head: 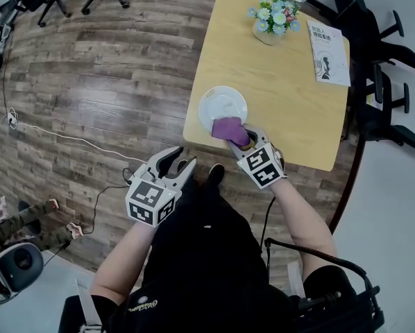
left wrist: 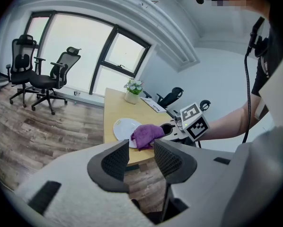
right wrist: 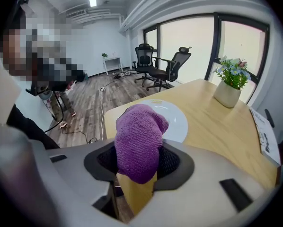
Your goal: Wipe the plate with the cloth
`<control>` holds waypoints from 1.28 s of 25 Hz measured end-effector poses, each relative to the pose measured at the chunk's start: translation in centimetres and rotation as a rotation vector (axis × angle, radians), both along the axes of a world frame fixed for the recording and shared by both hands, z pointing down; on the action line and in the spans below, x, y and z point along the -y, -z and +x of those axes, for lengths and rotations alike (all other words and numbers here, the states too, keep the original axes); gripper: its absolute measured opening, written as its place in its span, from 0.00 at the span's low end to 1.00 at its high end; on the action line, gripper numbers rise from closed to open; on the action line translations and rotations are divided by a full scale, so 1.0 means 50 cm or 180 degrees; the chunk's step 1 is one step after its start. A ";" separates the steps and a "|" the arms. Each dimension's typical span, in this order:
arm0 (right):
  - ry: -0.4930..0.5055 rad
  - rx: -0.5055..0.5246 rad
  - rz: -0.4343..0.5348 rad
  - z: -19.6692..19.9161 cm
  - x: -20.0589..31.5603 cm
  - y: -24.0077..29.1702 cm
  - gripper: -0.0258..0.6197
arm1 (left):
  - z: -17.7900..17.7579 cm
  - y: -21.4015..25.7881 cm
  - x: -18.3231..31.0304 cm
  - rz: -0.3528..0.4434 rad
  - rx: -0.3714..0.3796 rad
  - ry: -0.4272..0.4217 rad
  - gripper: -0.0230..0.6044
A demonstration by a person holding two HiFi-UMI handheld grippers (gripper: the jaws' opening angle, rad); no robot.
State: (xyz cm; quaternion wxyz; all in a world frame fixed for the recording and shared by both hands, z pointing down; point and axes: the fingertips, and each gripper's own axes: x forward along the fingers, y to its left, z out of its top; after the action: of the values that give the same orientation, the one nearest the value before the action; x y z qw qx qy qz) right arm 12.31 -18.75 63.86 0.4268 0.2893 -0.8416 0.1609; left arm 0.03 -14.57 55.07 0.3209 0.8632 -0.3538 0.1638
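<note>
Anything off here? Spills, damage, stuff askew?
Nothing spilled or damaged. Only note: the plate sits close to the table's near corner. The purple cloth is clamped in the right tool at the plate's near rim; left tool open, empty.

The head view looks steeply down on the plate (head: pixel 220 103) from high above it. The left gripper view faces the plate from lower, farther back and to its left; the right gripper view sits close at its near rim, looking across it. All three share the plate
</note>
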 end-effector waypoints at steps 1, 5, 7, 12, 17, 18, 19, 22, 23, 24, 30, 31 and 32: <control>-0.0049 0.0019 0.0016 0.003 0.009 0.006 0.30 | 0.000 0.001 0.000 0.0002 -0.0003 -0.0003 0.30; -0.0213 0.0003 0.0230 0.030 0.095 0.040 0.30 | -0.004 -0.002 -0.002 -0.0013 0.0008 0.0004 0.30; -0.0303 -0.0084 0.0349 0.052 0.153 0.052 0.30 | -0.004 -0.002 -0.002 -0.0016 0.0009 0.0010 0.30; -0.0369 -0.0359 0.0460 0.090 0.236 0.039 0.30 | -0.005 -0.004 -0.006 -0.0021 0.0012 0.0022 0.30; -0.0374 -0.0389 0.0378 0.091 0.224 0.016 0.30 | -0.018 -0.012 -0.009 -0.0051 0.0033 0.0056 0.30; -0.0360 -0.0391 0.0370 0.090 0.220 0.014 0.30 | -0.020 -0.013 -0.008 -0.0053 0.0034 0.0059 0.30; -0.0349 -0.0387 0.0365 0.089 0.216 0.013 0.30 | -0.020 -0.014 -0.007 -0.0055 0.0033 0.0061 0.30; -0.0332 -0.0364 0.0348 0.086 0.203 0.013 0.30 | -0.015 -0.014 -0.003 -0.0058 0.0022 0.0052 0.30; -0.0336 -0.0352 0.0341 0.086 0.197 0.014 0.30 | -0.012 -0.012 -0.002 -0.0057 0.0015 0.0042 0.30; -0.0333 -0.0343 0.0341 0.086 0.191 0.016 0.30 | -0.010 -0.010 -0.001 -0.0055 0.0009 0.0030 0.30; -0.0309 -0.0258 0.0282 0.080 0.142 0.018 0.30 | 0.000 -0.013 0.001 -0.0051 0.0002 -0.0026 0.30; -0.0290 -0.0247 0.0276 0.079 0.131 0.017 0.30 | 0.000 -0.013 0.002 -0.0050 0.0002 -0.0033 0.30; -0.0266 -0.0239 0.0269 0.078 0.117 0.016 0.30 | 0.000 -0.012 0.002 -0.0049 0.0001 -0.0039 0.30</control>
State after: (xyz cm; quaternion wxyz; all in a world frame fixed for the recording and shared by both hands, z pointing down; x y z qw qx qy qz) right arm 16.19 -24.60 63.07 0.4383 0.3478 -0.8182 0.1319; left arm 0.03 -14.69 55.66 0.3265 0.8628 -0.3473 0.1685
